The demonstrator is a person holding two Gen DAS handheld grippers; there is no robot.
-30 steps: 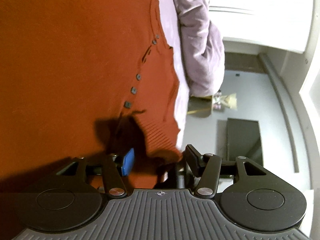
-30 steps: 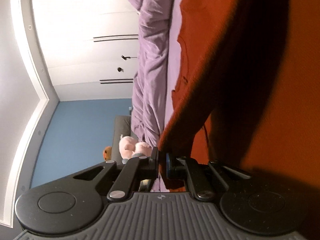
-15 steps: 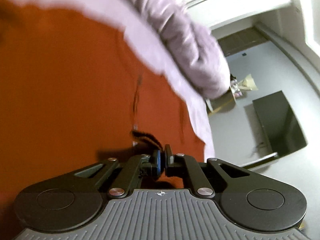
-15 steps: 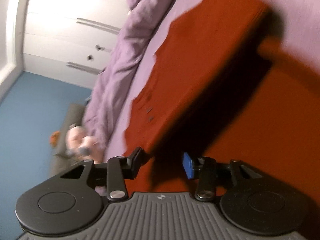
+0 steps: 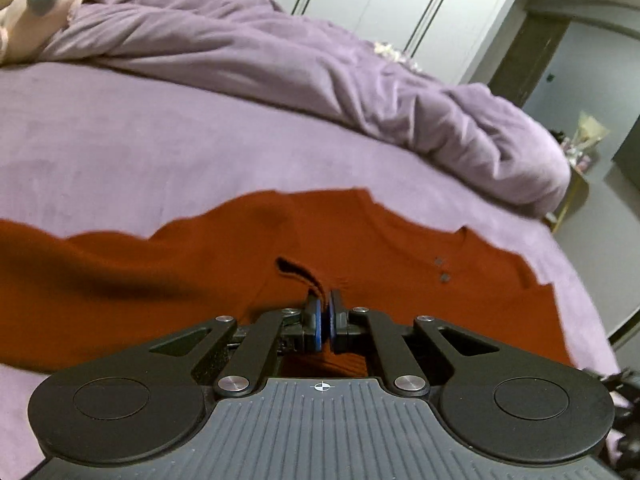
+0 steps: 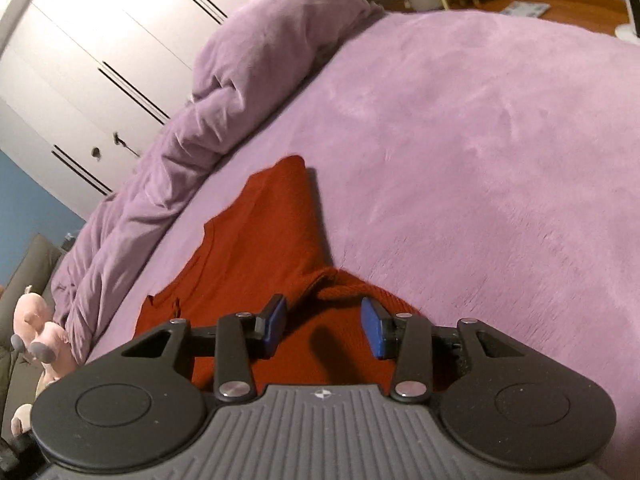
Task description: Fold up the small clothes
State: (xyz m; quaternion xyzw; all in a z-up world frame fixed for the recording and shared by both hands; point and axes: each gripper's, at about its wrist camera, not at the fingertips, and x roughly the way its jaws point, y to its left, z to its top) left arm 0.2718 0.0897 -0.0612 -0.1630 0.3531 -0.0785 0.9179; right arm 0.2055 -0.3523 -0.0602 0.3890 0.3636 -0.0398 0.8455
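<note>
**Rust-red top spread on a bed, part-way through folding**

Lilac bedding fills both views, with a rumpled duvet heaped along the far side, white wardrobe doors behind it and a pink soft toy beyond the bed's end. On the sheet lies the task's thing, a rust-red knit top with small buttons at its neck; it sits near the near edge of the bed, directly ahead of both tools.

The left gripper has its blue pads pressed together, and a dark strip of the top's fabric runs into them, so it appears to be pinching an edge of the garment. The right gripper stands partly open, its jaws having just been parting; red knit lies below and between the pads, but they do not press on it.

Progress, as a judgement: the right wrist view shows one part of the top lying doubled over the rest, which suggests a first fold is laid. The garment is not yet a compact bundle, so further folds remain.

No container is visible in either view; nothing shows where a folded piece is to go.
</note>
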